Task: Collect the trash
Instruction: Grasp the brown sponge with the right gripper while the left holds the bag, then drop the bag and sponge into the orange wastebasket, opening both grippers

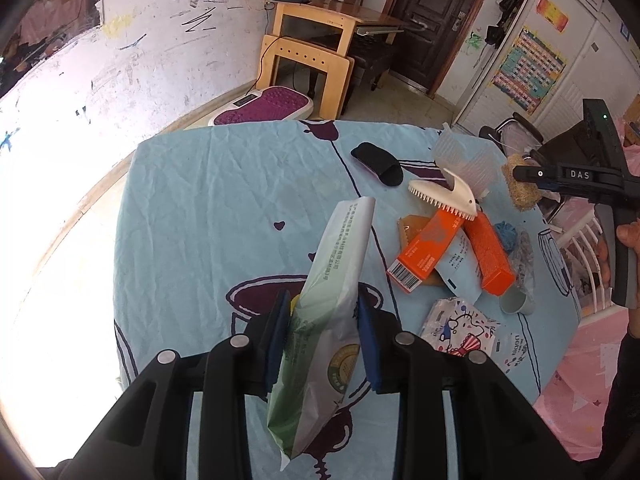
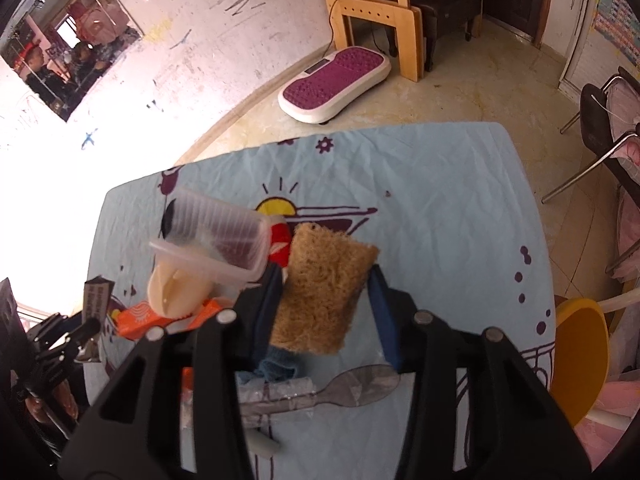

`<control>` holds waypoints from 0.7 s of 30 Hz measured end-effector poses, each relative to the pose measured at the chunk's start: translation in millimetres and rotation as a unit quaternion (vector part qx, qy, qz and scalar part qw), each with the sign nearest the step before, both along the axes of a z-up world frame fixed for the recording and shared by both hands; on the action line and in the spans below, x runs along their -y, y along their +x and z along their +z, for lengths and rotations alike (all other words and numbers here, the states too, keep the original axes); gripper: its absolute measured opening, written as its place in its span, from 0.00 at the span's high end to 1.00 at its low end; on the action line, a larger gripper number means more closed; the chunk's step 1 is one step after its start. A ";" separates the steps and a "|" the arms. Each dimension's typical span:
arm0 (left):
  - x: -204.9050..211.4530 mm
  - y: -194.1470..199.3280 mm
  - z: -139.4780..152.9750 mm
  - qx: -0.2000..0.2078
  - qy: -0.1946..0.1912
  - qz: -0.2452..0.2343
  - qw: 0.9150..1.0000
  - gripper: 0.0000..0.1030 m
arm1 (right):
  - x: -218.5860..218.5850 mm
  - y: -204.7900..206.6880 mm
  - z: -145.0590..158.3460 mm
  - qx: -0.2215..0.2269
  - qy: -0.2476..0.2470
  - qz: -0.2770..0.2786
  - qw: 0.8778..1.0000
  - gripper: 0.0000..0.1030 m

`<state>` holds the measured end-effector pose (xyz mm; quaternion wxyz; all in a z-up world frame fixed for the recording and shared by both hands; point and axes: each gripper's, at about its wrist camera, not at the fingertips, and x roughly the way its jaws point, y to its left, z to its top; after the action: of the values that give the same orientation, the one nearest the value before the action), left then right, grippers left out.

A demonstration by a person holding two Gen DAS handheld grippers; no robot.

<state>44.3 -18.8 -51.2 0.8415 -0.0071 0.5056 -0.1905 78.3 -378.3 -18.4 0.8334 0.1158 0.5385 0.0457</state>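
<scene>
Mid-collection: the left gripper [image 1: 324, 332] clamps its narrow jaws on a green-and-white pouch [image 1: 332, 292], held above the blue tablecloth [image 1: 208, 208]. The right gripper [image 2: 324, 304], jaws about half open, brackets a tan loofah pad [image 2: 324, 292]; whether the pads press it is unclear. Orange boxes [image 1: 428, 252], a white brush [image 1: 444, 196] and wrappers lie uncollected at three o'clock. A clear tub [image 2: 224, 236] lies tipped, apparently empty. No bin is visible.

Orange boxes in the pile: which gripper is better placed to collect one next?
Neither is free. The left gripper is shut on a green-and-white bag; the right gripper holds a tan loofah pad. Probably the right: the orange boxes lie on its side, just beside it.
</scene>
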 end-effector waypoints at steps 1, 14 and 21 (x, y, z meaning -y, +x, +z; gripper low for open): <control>0.6 -0.1 2.5 0.002 -0.001 0.001 1.000 0.72 | 2.9 -2.3 1.4 0.004 0.003 -0.002 1.000 0.59; 55.7 -16.3 54.6 0.048 -0.004 -0.046 0.998 0.72 | 137.1 -89.7 22.3 0.084 0.045 -0.101 0.990 0.59; 154.1 -22.3 79.0 0.063 -0.020 -0.124 0.990 0.72 | 229.6 -150.9 -13.2 0.069 0.019 -0.186 0.980 0.59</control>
<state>22.0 -172.9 27.8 0.8411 0.0512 0.4447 -0.3035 -72.6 -608.0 -31.7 0.8602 0.2258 0.4478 -0.0920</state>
